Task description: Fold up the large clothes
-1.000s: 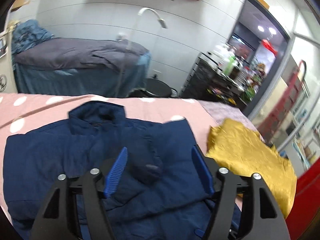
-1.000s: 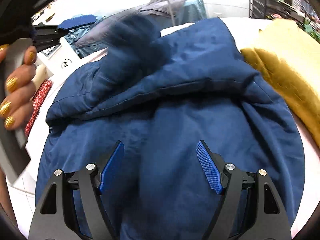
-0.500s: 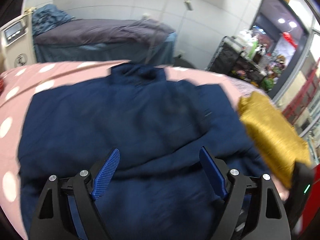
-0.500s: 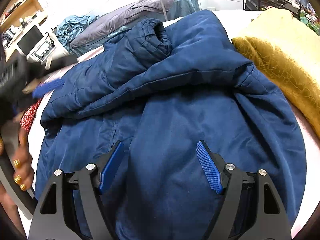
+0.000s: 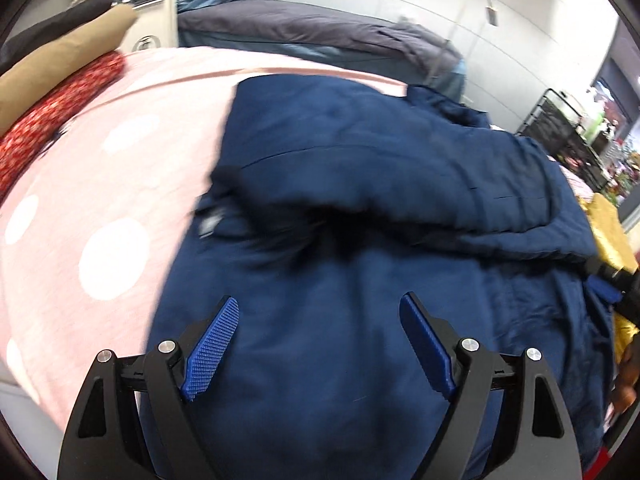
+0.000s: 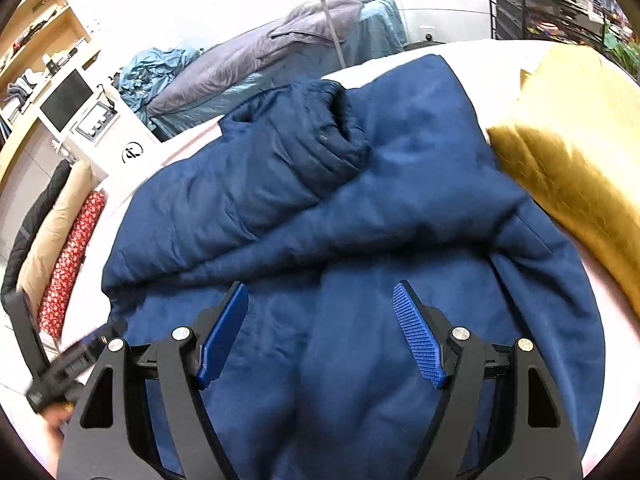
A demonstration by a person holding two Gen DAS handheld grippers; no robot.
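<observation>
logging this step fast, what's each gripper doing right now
Left gripper: open, holding nothing, above the navy jacket.
Right gripper: open, holding nothing, above the same jacket.

Both wrist cams sit low and close over the navy jacket [image 5: 360, 208] [image 6: 400, 208] (their shared ground). Left cam looks from the near-left, facing far-right; right cam from the near-right, facing far-left.
</observation>
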